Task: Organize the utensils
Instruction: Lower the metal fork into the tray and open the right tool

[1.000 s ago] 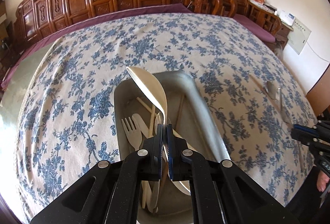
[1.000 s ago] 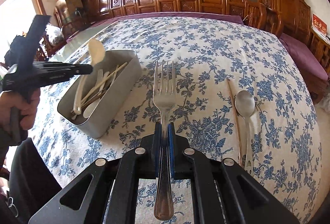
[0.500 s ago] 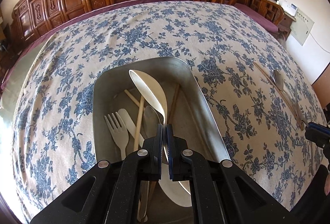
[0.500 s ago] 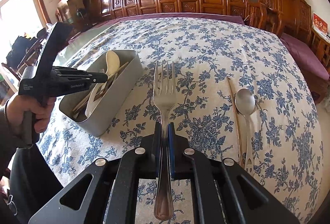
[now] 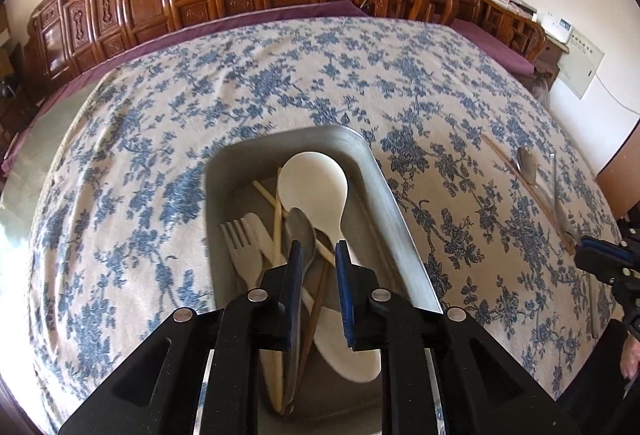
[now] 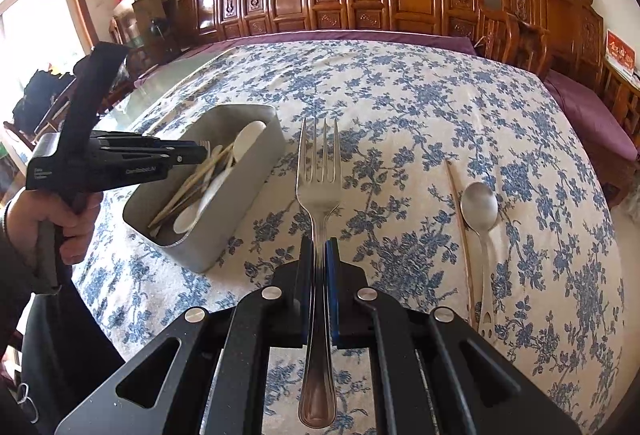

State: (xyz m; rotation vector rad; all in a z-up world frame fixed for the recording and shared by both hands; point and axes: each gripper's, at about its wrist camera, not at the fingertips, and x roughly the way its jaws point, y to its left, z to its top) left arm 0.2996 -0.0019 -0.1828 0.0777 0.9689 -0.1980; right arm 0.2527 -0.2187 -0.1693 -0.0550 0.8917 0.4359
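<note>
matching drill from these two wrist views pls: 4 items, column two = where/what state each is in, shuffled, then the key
1. metal fork
2. white rice paddle
3. metal spoon
4. left tongs

A. lying in the grey bin
B. open, above the bin
C. clamped in the right tongs
D. on the tablecloth, beside a wooden chopstick

Pairs: 1-C, 2-A, 3-D, 4-B

Table, blue-floral tablecloth (image 6: 400,107)
Directly on the cloth: grey metal utensil tray (image 6: 240,191); well apart, metal spoon (image 6: 480,211) just beside a wooden chopstick (image 6: 460,219).
</note>
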